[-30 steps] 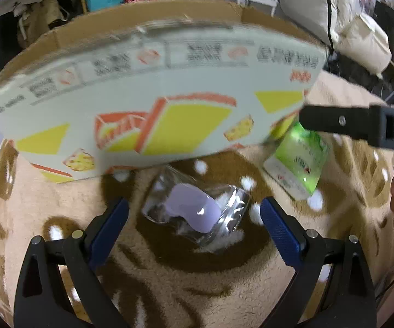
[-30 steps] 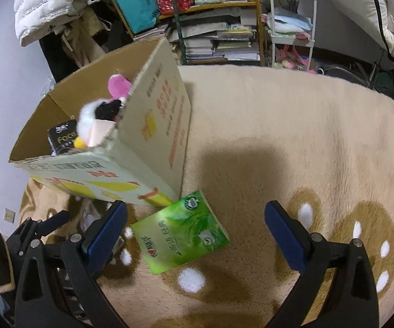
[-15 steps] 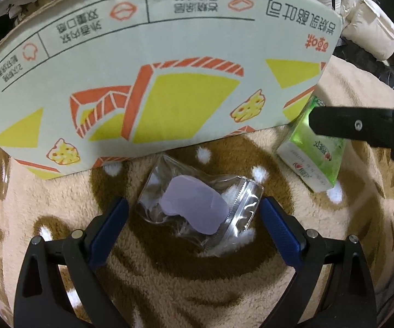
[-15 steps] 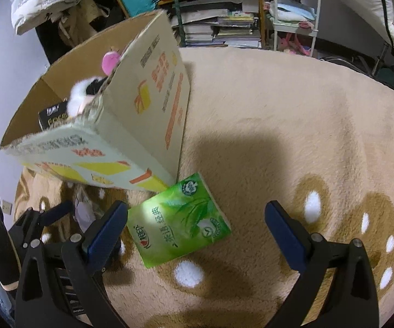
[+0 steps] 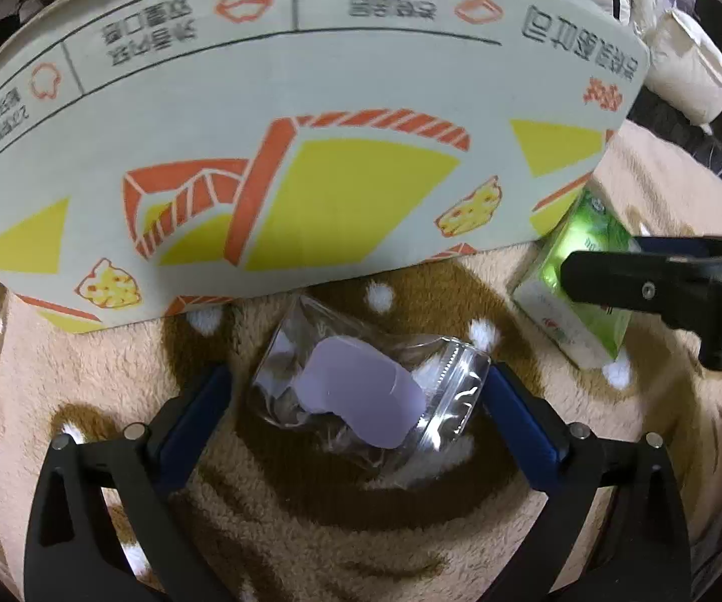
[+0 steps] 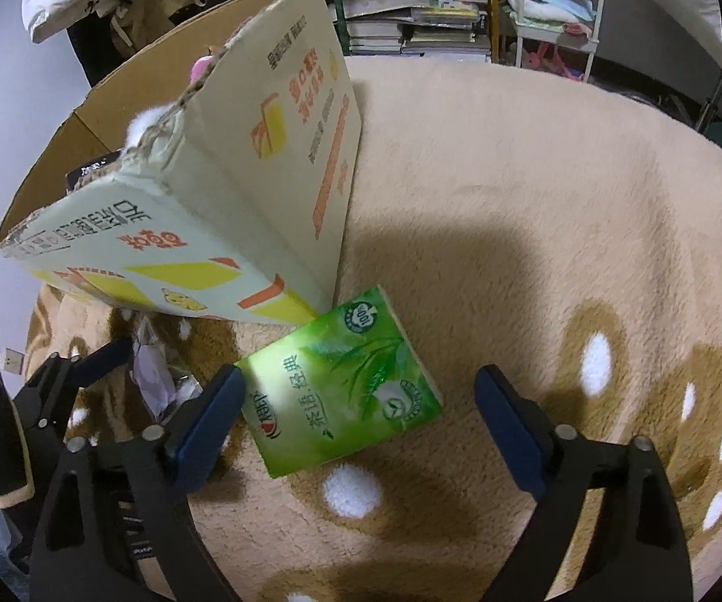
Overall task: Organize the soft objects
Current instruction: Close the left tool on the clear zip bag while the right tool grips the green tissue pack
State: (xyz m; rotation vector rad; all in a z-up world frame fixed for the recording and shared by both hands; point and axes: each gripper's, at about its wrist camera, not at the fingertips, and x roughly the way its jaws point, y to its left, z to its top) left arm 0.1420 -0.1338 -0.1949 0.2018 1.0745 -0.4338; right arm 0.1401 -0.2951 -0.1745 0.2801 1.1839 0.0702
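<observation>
Left tongs (image 5: 356, 396) wide astride clear bag (image 5: 366, 396); right tongs (image 6: 361, 401), wide, narrowing over "100%"-marked green pack (image 6: 341, 381).

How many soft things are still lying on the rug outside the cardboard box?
2. A clear bag with a lilac pad lies between the left gripper fingers; a green tissue pack lies by the box corner, in front of the right gripper. Others may hide behind the box.

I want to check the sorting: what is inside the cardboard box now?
Over the box rim only a white and pink plush and a dark pack show. The box walls hide the rest.
</observation>
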